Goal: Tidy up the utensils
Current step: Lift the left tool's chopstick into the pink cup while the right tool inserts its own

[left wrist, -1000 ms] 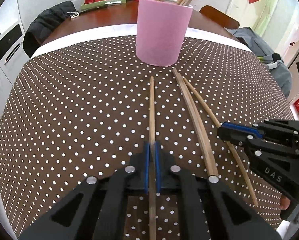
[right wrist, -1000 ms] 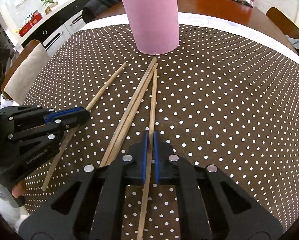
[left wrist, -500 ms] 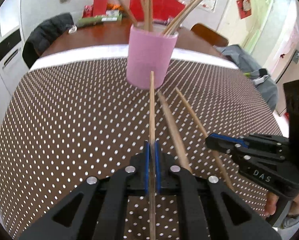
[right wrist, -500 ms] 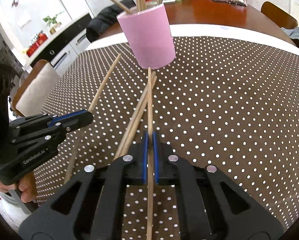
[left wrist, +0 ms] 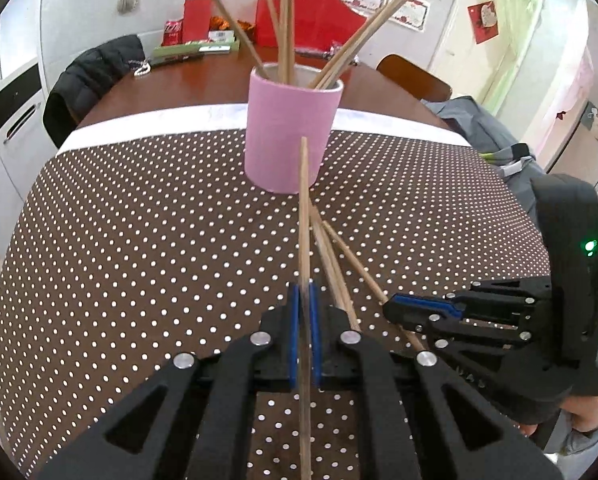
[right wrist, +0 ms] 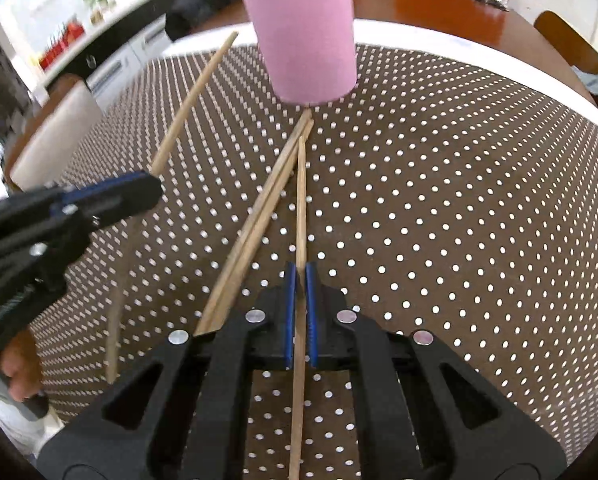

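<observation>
On a brown polka-dot tablecloth (left wrist: 139, 240), each gripper pinches one wooden chopstick along its own pointing line. The left gripper (left wrist: 304, 320) holds its chopstick (left wrist: 305, 216) raised, tip reaching the side of the pink cup (left wrist: 291, 136) straight ahead (already bristling with chopsticks). The right gripper (right wrist: 299, 312) clamps a second chopstick (right wrist: 301, 200), tip short of the cup and probably near the cloth. Two loose chopsticks (right wrist: 259, 216) lie beside it. The left looks nearer to dropping in.

Left gripper (left wrist: 304, 320) and right gripper (right wrist: 300, 304): black skeletal frames, 4 silver screws, 2 blue pads each.
</observation>
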Available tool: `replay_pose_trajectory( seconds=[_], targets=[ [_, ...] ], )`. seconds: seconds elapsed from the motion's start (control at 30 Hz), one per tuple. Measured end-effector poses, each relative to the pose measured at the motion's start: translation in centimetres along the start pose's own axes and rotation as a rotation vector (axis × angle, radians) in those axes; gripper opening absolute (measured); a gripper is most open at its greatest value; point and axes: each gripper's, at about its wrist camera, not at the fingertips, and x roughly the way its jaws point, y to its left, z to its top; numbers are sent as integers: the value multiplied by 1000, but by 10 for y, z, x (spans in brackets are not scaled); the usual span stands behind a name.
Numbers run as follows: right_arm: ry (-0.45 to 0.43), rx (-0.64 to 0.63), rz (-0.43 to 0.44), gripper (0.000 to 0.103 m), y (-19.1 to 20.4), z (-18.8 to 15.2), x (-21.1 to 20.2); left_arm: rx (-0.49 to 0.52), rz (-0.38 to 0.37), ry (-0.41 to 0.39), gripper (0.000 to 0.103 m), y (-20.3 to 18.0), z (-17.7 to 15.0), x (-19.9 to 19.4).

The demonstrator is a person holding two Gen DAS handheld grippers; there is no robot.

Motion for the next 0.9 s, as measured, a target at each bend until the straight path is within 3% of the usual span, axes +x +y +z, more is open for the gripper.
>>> replay_pose_trajectory(
  seconds=[0.27, 0.47, 0.67, 0.9],
  targets=[
    [166, -96, -70, 6, 22, 32, 16, -18, 10, 24, 6, 7, 0, 8],
    [193, -117, -67, 6, 35, 50, 30, -23, 6, 28, 6, 8, 2, 11],
    [72, -67, -3, 5, 13, 33, 10, -8, -32, -19, 6, 3, 4, -2],
    [-223, 3, 77, 5, -1, 28, -40, -9, -83, -136, 6, 2, 12, -27]
  ],
)
